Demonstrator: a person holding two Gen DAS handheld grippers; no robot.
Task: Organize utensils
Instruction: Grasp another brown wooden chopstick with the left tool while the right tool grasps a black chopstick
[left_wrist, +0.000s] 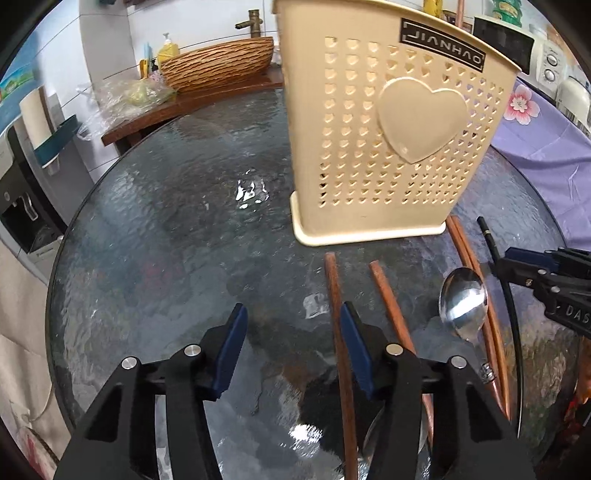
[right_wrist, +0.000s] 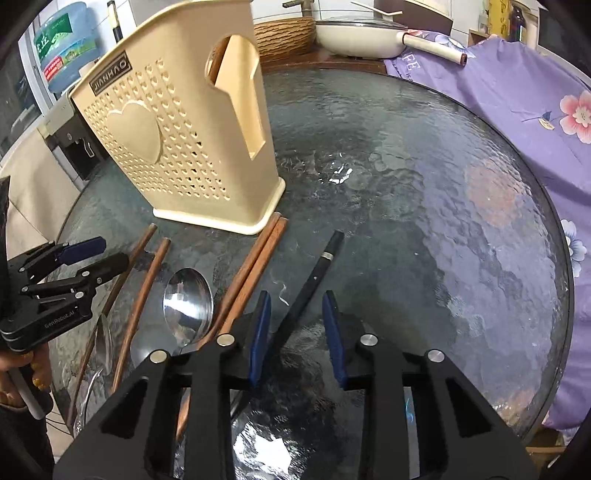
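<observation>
**Utensils mostly still out on the worktop, holder nearly unfilled**

The cream perforated utensil holder (right_wrist: 177, 147) stands upright at the far side of the glass worktop (right_wrist: 424, 184). Through the arched cutout in its side wall a brown stick-like shape and a metallic glint show inside, so something may already be stored there, though what it is cannot be made out.

Most of the job looks undone. Lying flat on the glass in front of the holder are two separate wooden chopsticks (left_wrist: 334, 295), a pair of wooden chopsticks (right_wrist: 255, 258) side by side with their tips touching the holder's base, a steel spoon (left_wrist: 461, 306) lying bowl-up between the two groups, and a black chopstick (right_wrist: 314, 277) furthest to the right. A second piece of steel cutlery shows near the lower left of the right wrist view, partly hidden.

The left hand-held gripper (left_wrist: 293, 343) has its jaws apart; the leftmost wooden chopstick runs just beside the inner face of its right pad, and no grip on it is evident. The right hand-held gripper (right_wrist: 297, 332) also has its jaws apart, straddling the black chopstick with a clear gap on each side, so nothing is clamped yet.

By my reading, both are at the start of a pickup, with every visible utensil on the glass left to lift and drop into the holder.
</observation>
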